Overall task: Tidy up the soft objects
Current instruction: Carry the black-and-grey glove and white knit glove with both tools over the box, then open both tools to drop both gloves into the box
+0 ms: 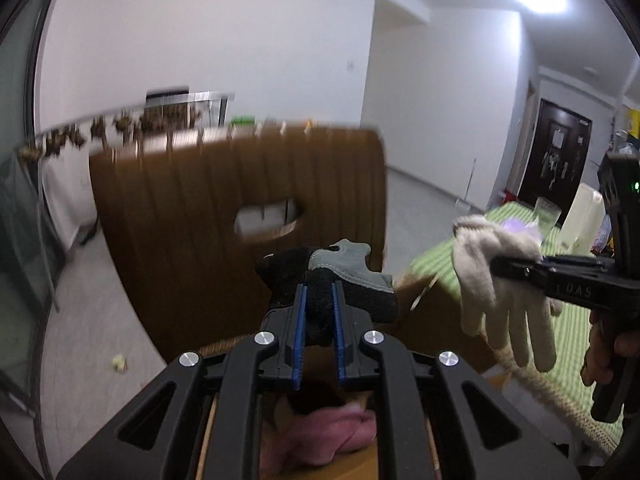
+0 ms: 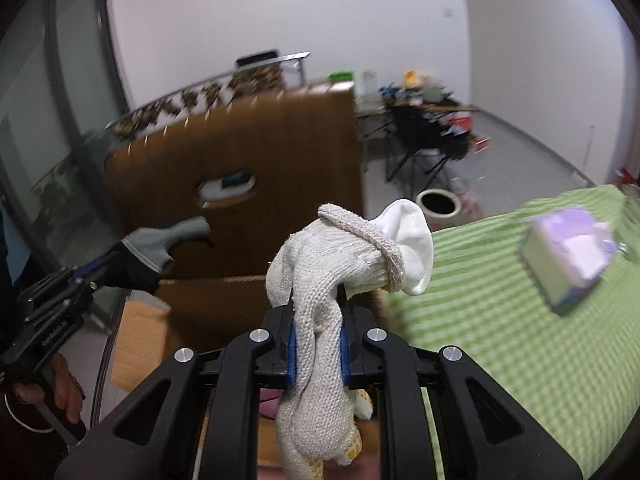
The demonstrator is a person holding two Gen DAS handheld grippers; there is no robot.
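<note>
Left tongs (image 1: 320,308) clamp black glove (image 1: 320,280); right tongs (image 2: 318,320) clamp white glove (image 2: 320,280), whose dangling fingers may snag box (image 2: 240,184) flap at 12 o'clock.

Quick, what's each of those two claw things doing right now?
Left gripper: jaws closed on a black-and-grey glove.
Right gripper: jaws closed on a white knitted glove.
</note>
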